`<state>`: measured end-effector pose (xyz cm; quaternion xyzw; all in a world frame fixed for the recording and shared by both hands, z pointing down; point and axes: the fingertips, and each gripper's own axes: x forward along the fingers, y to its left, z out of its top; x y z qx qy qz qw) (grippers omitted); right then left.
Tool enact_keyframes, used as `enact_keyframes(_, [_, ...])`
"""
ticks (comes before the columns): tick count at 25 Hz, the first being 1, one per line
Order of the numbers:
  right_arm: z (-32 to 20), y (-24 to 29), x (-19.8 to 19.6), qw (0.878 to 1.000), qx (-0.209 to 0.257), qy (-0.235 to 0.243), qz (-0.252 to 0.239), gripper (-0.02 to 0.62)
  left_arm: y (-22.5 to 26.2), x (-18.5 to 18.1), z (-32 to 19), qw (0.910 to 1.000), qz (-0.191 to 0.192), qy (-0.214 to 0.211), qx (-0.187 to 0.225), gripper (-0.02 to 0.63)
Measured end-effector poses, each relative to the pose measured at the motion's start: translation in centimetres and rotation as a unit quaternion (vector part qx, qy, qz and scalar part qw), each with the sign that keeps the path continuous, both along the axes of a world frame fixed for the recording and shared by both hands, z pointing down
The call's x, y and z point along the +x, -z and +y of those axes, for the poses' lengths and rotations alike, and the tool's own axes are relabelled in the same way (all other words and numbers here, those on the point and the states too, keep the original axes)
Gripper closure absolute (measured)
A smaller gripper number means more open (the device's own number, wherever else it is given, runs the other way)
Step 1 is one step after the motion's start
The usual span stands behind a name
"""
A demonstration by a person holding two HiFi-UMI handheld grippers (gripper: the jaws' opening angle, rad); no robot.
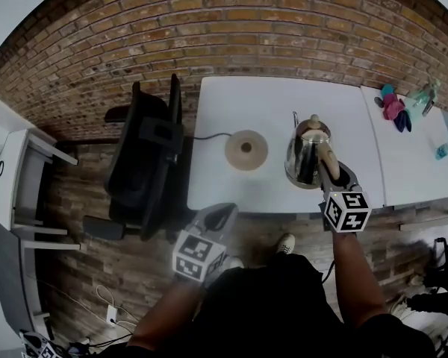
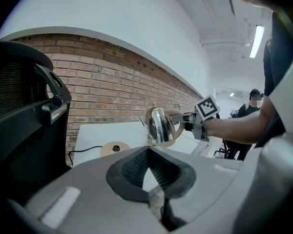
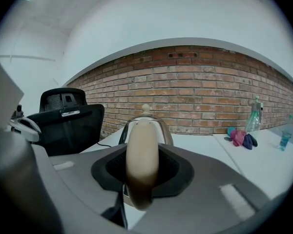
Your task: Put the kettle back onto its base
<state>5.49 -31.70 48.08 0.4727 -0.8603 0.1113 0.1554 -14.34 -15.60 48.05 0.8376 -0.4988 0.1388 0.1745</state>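
Observation:
The steel kettle (image 1: 306,154) with a beige handle (image 3: 142,152) hangs over the white table (image 1: 269,103), to the right of its round beige base (image 1: 246,150). My right gripper (image 1: 333,171) is shut on the handle from the near side, and the handle fills the gap between the jaws (image 3: 142,156). In the left gripper view the kettle (image 2: 157,126) appears raised off the table, right of the base (image 2: 115,149). My left gripper (image 1: 225,212) hovers off the table's front edge over the floor, its pads meeting at the tips (image 2: 148,153) with nothing between them.
A black office chair (image 1: 145,155) stands against the table's left end. The base's cord (image 1: 209,136) runs left off the table. A second white table on the right carries a pink and blue cloth (image 1: 393,109), a bottle (image 1: 423,95) and a cup (image 1: 442,151). A brick wall (image 1: 231,28) lies behind.

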Motion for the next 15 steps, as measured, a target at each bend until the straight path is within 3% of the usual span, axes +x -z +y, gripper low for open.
enact_keyframes(15, [-0.7,0.4,-6.5,0.997,-0.004,0.075,-0.013,0.476,-0.2,-3.1,2.3,0.9972,0.004,0.074,0.003,0.606])
